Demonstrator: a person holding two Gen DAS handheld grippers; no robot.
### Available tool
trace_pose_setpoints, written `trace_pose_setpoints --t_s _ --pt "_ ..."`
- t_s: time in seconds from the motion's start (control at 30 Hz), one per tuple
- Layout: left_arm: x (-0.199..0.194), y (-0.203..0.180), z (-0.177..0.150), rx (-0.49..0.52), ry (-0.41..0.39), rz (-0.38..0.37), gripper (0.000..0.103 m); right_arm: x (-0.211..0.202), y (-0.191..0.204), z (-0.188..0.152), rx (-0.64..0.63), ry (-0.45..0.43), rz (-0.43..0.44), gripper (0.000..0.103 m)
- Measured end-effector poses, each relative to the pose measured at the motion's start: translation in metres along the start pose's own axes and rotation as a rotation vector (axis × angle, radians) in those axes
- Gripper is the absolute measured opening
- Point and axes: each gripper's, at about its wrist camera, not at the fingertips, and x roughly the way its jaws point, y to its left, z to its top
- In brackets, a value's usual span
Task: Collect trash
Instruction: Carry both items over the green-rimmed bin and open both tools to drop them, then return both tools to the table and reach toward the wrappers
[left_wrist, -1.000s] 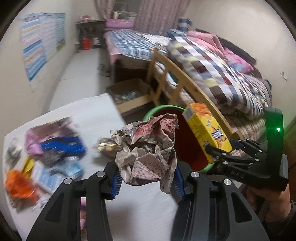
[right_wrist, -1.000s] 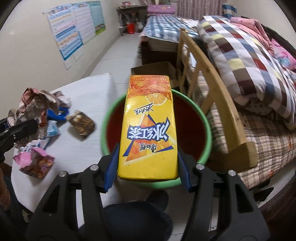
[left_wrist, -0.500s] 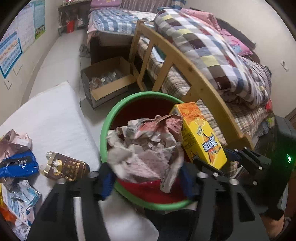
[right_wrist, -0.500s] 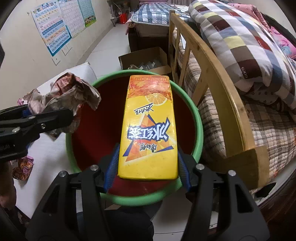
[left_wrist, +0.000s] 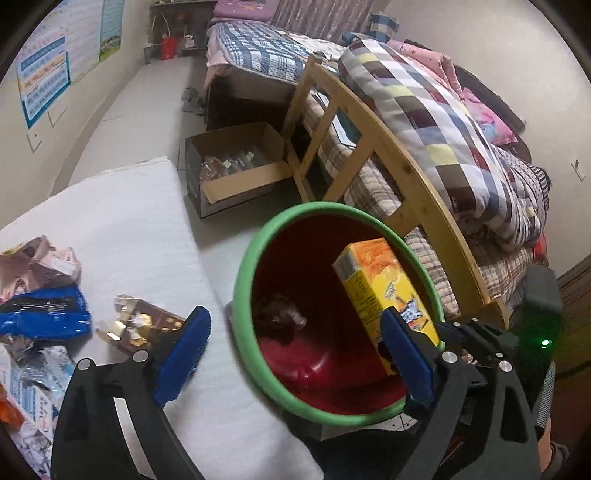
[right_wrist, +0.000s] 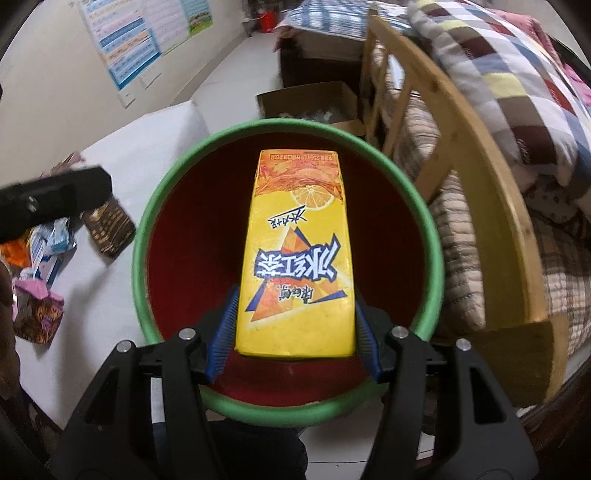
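A red bin with a green rim (left_wrist: 242, 280) stands beside the white table. The crumpled paper ball (left_wrist: 280, 314) lies loose inside it on the red bottom. My left gripper (left_wrist: 293, 321) hovers over the bin's near edge; its jaws are opening wide and the blue pads (left_wrist: 184, 347) touch nothing. My right gripper (right_wrist: 295, 310) is shut on a yellow drink carton (right_wrist: 299, 251) and holds it above the bin's mouth (right_wrist: 140, 251). The left wrist view has the carton (left_wrist: 384, 288) tilted over the bin's right side. In the right wrist view the left gripper (right_wrist: 55, 199) shows as a black blur at the left.
Wrappers lie on the white table (left_wrist: 129, 229): a brown packet (left_wrist: 147, 325), a blue packet (left_wrist: 44, 314) and several others at its left edge. An open cardboard box (left_wrist: 236, 173) sits on the floor behind the bin. A wooden bed frame (left_wrist: 406, 177) with quilts runs along the right.
My left gripper moved over the bin and opened; the paper ball dropped out of it into the bin. My right gripper lowered the carton toward the bin's mouth.
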Motion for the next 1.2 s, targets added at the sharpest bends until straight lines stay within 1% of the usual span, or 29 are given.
trace_pose_setpoints --t_s 0.03,0.07,0.1,0.43,0.6,0.73,0.87,1.0,1.2 --pt "-0.003 0.002 0.000 -0.001 -0.004 0.002 0.089 0.000 0.003 0.001 -0.010 -0.004 -0.001 0.069" --pt "-0.007 0.003 -0.001 -0.002 -0.008 0.001 0.089 0.000 0.006 0.002 -0.021 -0.015 -0.007 0.093" --pt "-0.011 0.005 -0.001 -0.003 -0.012 0.000 0.089 0.000 0.009 0.003 -0.029 -0.024 -0.020 0.100" --pt "-0.049 0.028 -0.024 -0.002 -0.037 0.014 0.089 -0.012 0.019 -0.002 -0.005 -0.036 -0.015 0.099" --pt "-0.073 0.050 -0.045 -0.029 -0.054 0.037 0.089 -0.031 0.040 -0.009 -0.013 -0.071 0.013 0.099" --pt "-0.097 0.075 -0.064 -0.062 -0.069 0.070 0.089 -0.045 0.068 -0.014 -0.034 -0.099 0.050 0.099" --pt "-0.124 0.099 -0.085 -0.090 -0.091 0.110 0.090 -0.056 0.107 -0.018 -0.091 -0.121 0.074 0.099" --pt "-0.152 0.129 -0.111 -0.129 -0.109 0.151 0.090 -0.060 0.145 -0.019 -0.143 -0.123 0.103 0.099" --pt "-0.186 0.169 -0.142 -0.194 -0.142 0.199 0.090 -0.064 0.196 -0.025 -0.216 -0.119 0.120 0.099"
